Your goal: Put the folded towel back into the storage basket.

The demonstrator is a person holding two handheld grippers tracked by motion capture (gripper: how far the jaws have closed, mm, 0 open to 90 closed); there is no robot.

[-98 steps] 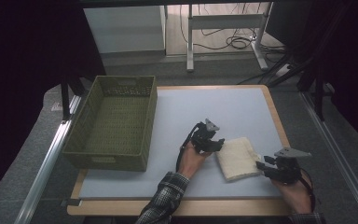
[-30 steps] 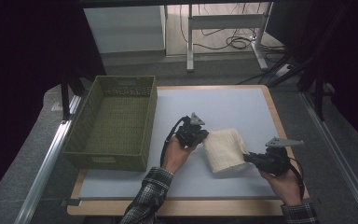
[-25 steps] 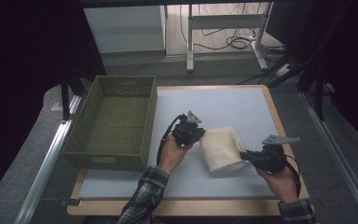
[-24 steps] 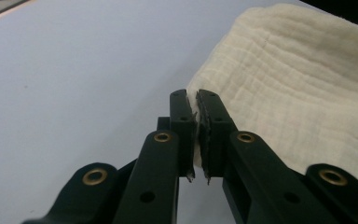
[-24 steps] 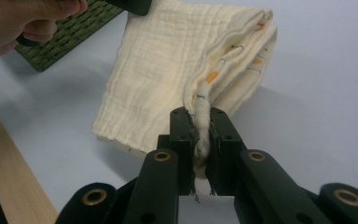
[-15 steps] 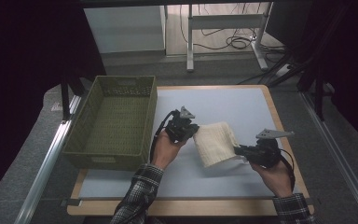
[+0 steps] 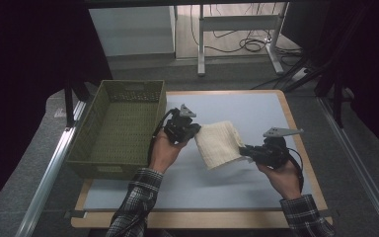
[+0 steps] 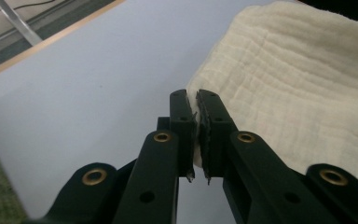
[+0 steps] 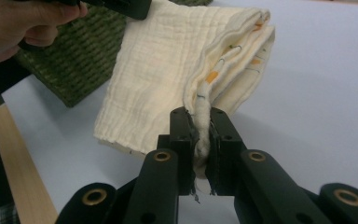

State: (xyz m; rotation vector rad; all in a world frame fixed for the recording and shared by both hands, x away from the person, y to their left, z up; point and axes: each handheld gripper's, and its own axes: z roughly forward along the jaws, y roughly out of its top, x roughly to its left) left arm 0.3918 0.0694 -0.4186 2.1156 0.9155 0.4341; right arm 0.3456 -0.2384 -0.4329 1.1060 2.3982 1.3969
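A folded cream cloth point(image 7: 219, 143) hangs just above the pale blue table point(image 7: 237, 106), held by two corners. My left gripper point(image 7: 193, 132) is shut on the cloth's left corner, right beside the green basket point(image 7: 121, 126). In the left gripper view the jaws pinch the edge of the cloth point(image 8: 298, 93), which spreads up and to the right. My right gripper point(image 7: 246, 150) is shut on the opposite corner. In the right gripper view the folded layers of the cloth point(image 9: 168, 70), with small orange and blue marks along the edges, run up from its jaws.
The woven basket point(image 9: 70, 65) stands empty at the table's left, its right wall close to my left hand. The table point(image 9: 326, 93) has a wooden rim point(image 7: 296, 123). Desk legs and cables lie on the floor beyond the far edge.
Both grippers have carried the cloth left toward the basket and lifted it a little. Their grips have stayed as they were.
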